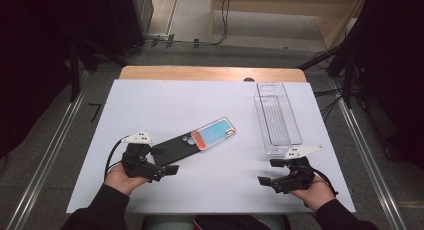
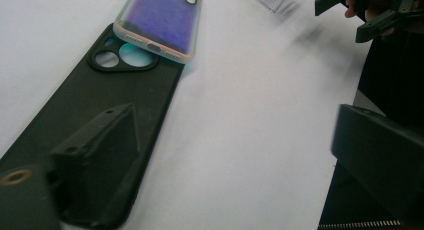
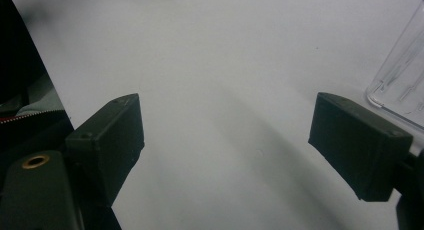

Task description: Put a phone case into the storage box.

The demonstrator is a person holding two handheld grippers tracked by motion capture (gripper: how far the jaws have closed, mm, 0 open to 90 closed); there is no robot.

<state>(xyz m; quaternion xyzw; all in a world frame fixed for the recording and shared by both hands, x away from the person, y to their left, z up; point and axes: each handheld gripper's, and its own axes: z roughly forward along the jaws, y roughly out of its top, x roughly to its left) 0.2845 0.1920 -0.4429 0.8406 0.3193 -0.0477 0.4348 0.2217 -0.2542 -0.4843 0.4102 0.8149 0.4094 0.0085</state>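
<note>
Two hand-held grippers, jaws spread wide, on a white table.

Left gripper (image 1: 165,166) hovers over the flat black phone case (image 1: 172,148) at centre-left; right gripper (image 1: 270,172) holds nothing beside the clear plastic tray (image 1: 278,119).

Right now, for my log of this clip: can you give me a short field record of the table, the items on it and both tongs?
surface: white board on a table
black case: lying flat, under left tongs
blue case: flat, its end overlapping the black case's camera cutout
clear tray: far right, looks empty
left tongs: open, one jaw over the black case
right tongs: open, over bare board near the tray
</note>
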